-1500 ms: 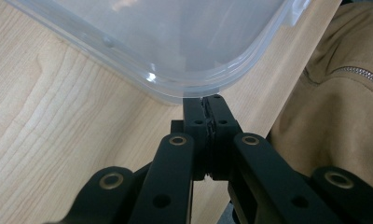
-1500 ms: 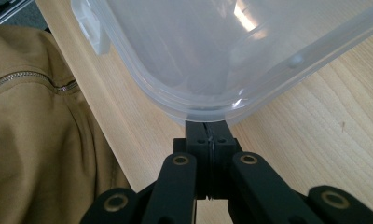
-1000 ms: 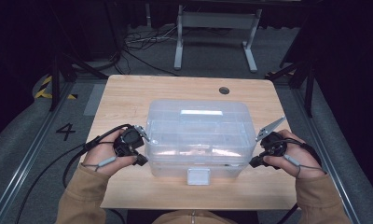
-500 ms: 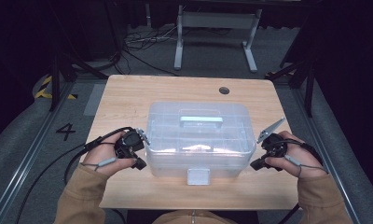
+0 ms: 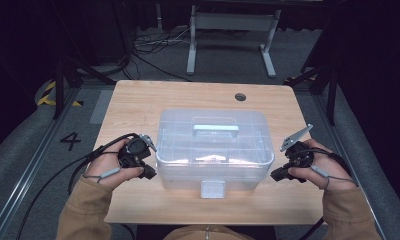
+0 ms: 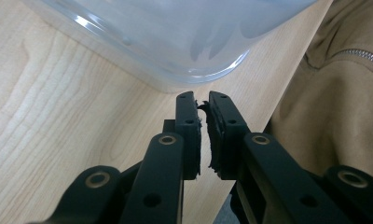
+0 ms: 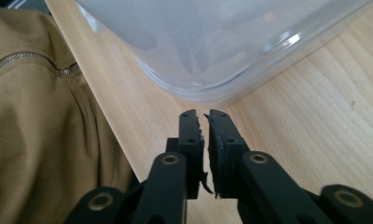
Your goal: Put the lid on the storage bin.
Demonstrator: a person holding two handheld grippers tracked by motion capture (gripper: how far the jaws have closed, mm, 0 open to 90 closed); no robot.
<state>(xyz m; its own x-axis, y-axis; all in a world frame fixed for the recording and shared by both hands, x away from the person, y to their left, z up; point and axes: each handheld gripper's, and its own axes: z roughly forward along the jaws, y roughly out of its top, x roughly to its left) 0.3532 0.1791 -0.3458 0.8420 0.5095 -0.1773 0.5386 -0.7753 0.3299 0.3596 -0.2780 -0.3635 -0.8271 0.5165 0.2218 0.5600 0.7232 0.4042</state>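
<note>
Looking down from the high view, I have the clear plastic box (image 5: 215, 150) sitting about in the middle of the wooden table (image 5: 138, 105), lid on, its pale handle (image 5: 215, 129) lying flat on top and a small latch (image 5: 212, 189) on the side nearest me.

My left gripper (image 5: 149, 172) is just beside the box's left end, down by its near corner. In the left gripper view the two black jaws have just been opening and now stand a narrow slit apart, with nothing between them; their tips point at the rounded bottom corner of the box (image 6: 175, 42) and stop just short of it, not touching as far as I can tell. The worn pads (image 6: 212, 140) look ragged along their inner edges.

My right gripper (image 5: 278, 175) is just beside the box's right end, a little clear of the wall. In the right gripper view its jaws have also just been opening and are slightly parted with nothing held, aimed at the lower corner of the box (image 7: 212, 46) with bare table wood showing between tips and plastic.

Both hands rest on the table either side of the box. My tan jacket (image 7: 35, 140) shows off the table edge nearest the box's latch.
</note>
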